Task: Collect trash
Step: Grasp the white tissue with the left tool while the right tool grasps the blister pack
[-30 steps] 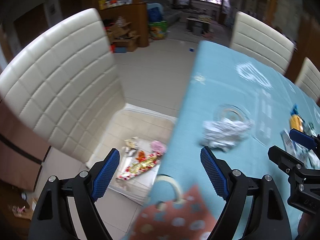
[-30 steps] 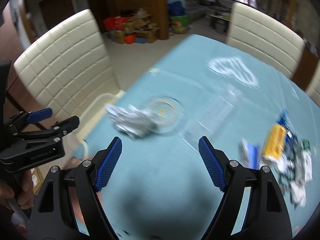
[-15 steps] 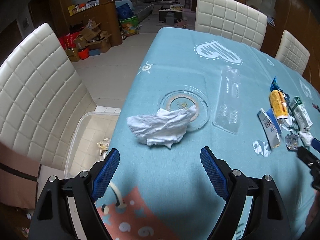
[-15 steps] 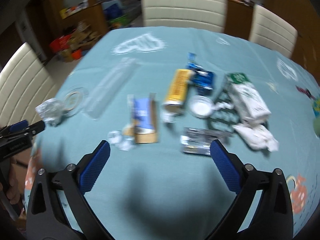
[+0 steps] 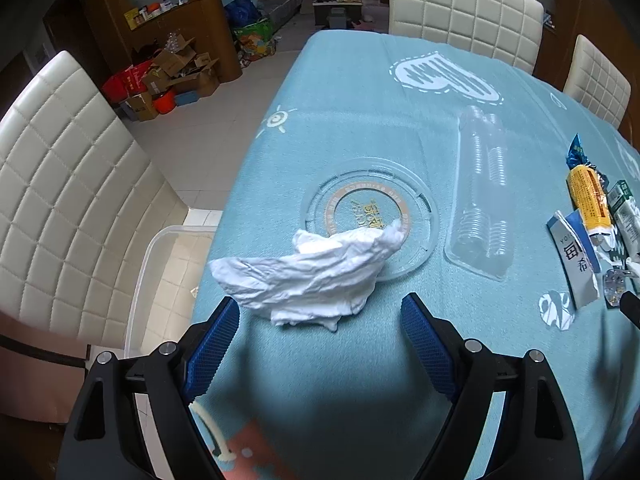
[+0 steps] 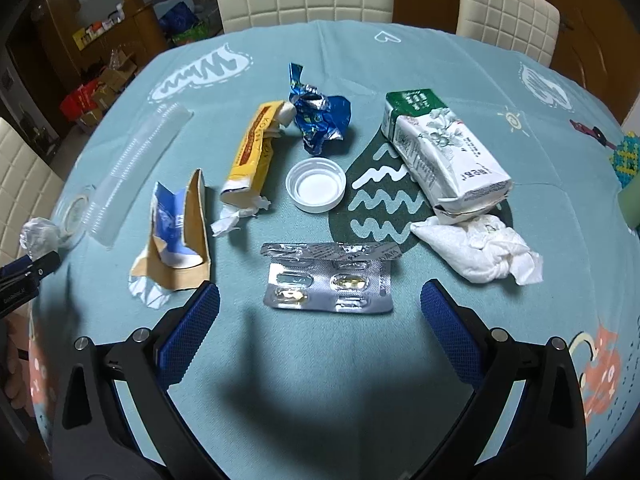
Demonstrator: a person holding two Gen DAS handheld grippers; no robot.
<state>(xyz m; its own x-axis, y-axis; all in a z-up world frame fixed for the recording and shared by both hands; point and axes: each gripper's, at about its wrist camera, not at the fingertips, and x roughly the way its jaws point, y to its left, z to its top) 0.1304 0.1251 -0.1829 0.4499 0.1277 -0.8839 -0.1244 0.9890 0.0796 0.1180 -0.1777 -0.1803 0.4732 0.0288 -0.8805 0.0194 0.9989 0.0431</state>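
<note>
**Both claws swing from the bin side onto the table litter**

Since a second ago both views have left the chair and bin edge. Then the left claw (image 5: 320, 332) looked down over a bin with wrappers in it; now it hangs over the blue tablecloth (image 5: 360, 92), jaws wide apart and empty, with the crumpled tissue (image 5: 312, 276) lying just ahead between the pad tips and touching neither. That tissue overlaps a clear round lid (image 5: 368, 216), and a clear tray (image 5: 482, 196) lies to its right. Only a corner of the bin (image 5: 160, 276) shows beside the table's left edge.

Meanwhile the right claw (image 6: 320, 320) has just been opening and now stands at its widest, nothing between the pads. Ahead of it, left to right: a torn box (image 6: 180, 240), a yellow wrapper (image 6: 252, 152), a blue foil (image 6: 320, 116), a white cap (image 6: 316, 186), a pill blister (image 6: 328, 280) closest to the claw, a green-and-white pack (image 6: 440, 152) and a second tissue wad (image 6: 476, 252). At the far left edge the other claw's tip shows beside the first tissue.
</note>
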